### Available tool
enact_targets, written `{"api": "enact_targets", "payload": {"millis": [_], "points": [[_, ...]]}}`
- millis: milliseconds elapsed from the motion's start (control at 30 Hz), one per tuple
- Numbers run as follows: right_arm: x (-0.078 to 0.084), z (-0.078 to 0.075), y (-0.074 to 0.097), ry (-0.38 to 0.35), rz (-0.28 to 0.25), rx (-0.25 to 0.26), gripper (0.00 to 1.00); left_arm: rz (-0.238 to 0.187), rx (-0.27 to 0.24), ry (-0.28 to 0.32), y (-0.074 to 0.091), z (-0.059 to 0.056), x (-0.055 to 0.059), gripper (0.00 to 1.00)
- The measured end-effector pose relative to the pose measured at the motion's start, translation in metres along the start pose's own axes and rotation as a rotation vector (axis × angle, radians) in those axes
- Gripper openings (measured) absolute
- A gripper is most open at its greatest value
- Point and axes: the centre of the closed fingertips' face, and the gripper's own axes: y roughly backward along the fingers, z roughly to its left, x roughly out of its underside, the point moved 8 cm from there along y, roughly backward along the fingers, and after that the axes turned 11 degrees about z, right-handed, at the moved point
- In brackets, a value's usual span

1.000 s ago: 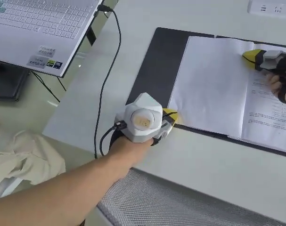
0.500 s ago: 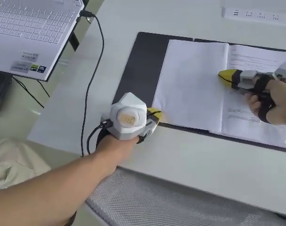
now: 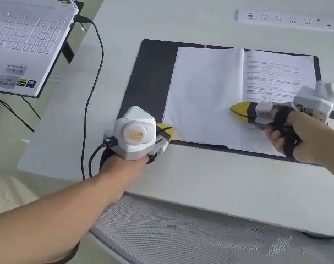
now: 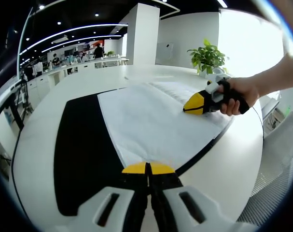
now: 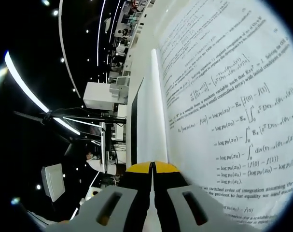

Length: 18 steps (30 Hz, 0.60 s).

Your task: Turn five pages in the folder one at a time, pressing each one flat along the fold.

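White left gripper (image 3: 165, 132), yellow-tipped fingers (image 4: 134, 168), black cable (image 3: 105, 144)

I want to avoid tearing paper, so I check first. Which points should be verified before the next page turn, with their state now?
1. Folder open: ok.
2. Left page lying flat: ok.
3. Right gripper tip at the fold, jaws shut: ok.
4. Left gripper at the left page's lower corner, jaws shut: ok.
5. Cable clear of the folder: ok.
6. Pages turned so far: cannot tell.

Head view overhead, gripper views low, sharing folder (image 3: 150, 77)
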Motion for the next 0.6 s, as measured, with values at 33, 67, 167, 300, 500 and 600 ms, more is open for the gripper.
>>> {"api": "enact_targets", "payload": {"millis": [33,67,167,300,500,600], "points": [[0.005,0.001,0.001,0.001,0.007,0.001,0.00,0.001,-0.001,-0.002,0.000,0.000,0.000,0.00],[0.010,0.001,0.002,-0.002,0.009,0.000,0.00,0.001,-0.001,-0.004,-0.001,0.000,0.000,0.00],[0.024,0.001,0.002,-0.005,0.024,-0.001,0.00,0.002,-0.001,-0.006,-0.001,0.001,0.000,0.00],[0.042,0.002,0.005,-0.006,0.043,-0.003,0.00,0.002,-0.002,-0.010,-0.001,0.000,0.000,0.00],[0.068,0.003,0.006,-0.023,0.088,-0.007,0.00,0.004,-0.005,-0.011,0.000,0.000,0.000,0.00],[0.081,0.005,0.008,-0.022,0.103,-0.001,0.00,0.005,-0.003,-0.011,0.001,0.000,-0.001,0.00]]}}
